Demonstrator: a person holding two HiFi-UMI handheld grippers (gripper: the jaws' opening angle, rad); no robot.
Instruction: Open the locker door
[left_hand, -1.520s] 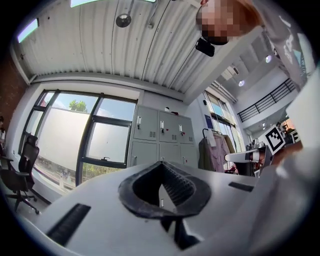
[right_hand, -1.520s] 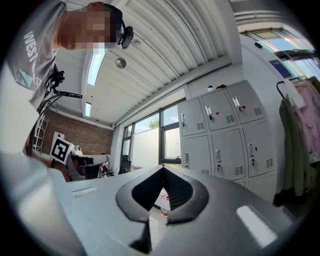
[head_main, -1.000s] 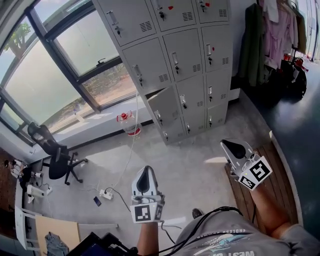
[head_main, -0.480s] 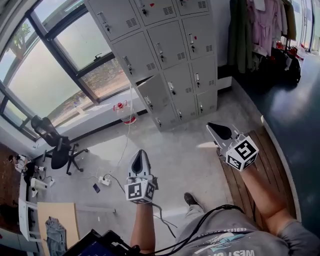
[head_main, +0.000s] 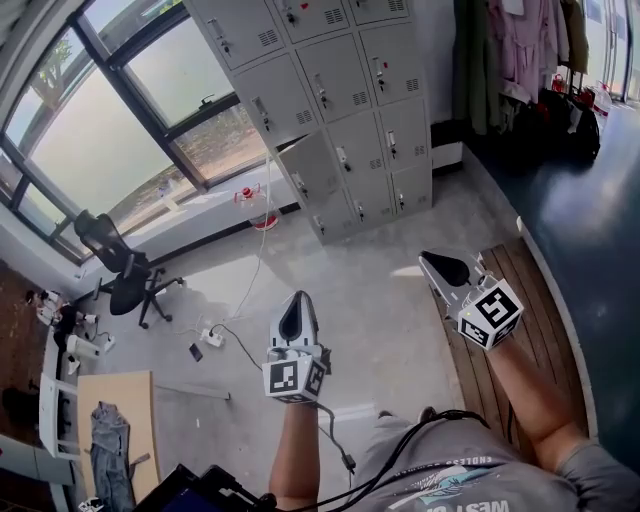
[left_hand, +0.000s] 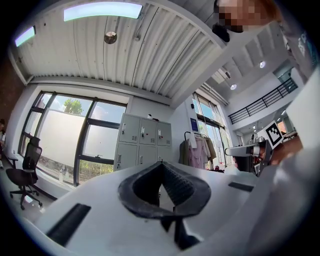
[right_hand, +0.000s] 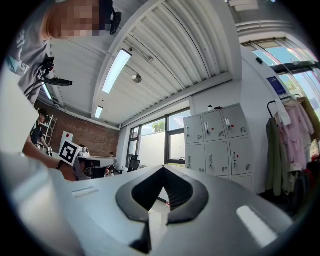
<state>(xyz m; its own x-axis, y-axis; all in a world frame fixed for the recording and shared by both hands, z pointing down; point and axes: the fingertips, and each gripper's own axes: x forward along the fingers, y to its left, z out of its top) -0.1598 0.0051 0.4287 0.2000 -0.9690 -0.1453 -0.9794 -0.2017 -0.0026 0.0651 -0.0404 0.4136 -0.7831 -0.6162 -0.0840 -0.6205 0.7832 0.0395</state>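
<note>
1. Against the far wall, right of the big window (head_main: 110, 120): a bank of grey lockers (head_main: 340, 70), three columns wide, well apart from both grippers.
2. Nearly every locker door shut flat, each with a small handle and a vent slot.
3. One door (head_main: 305, 168), low in the left column, standing ajar with its free edge swung out from the front. Inside of that compartment hidden, so contents impossible to tell.
4. Left gripper (head_main: 298, 300) held out over the concrete floor (head_main: 380, 330), pointing toward the lockers. Fingers pressed together at the tips, nothing between them.
5. Right gripper (head_main: 432, 262) out to the right, above the near edge of a wooden platform (head_main: 530, 330). Fingers likewise closed tip to tip, pinching nothing.
6. By the wall under the window, just left of the lockers: a pale jug (head_main: 262, 212) with a red top, contents not readable.
7. Further left on the floor: a black office chair (head_main: 125, 275) and a white power strip (head_main: 212, 338) with its cord.
8. Right of the lockers: clothes (head_main: 520, 40) hanging on a rail.
9. Lower left: a wooden table (head_main: 100, 395) with a blue bundle of cloth (head_main: 105, 440) lying on it.
</note>
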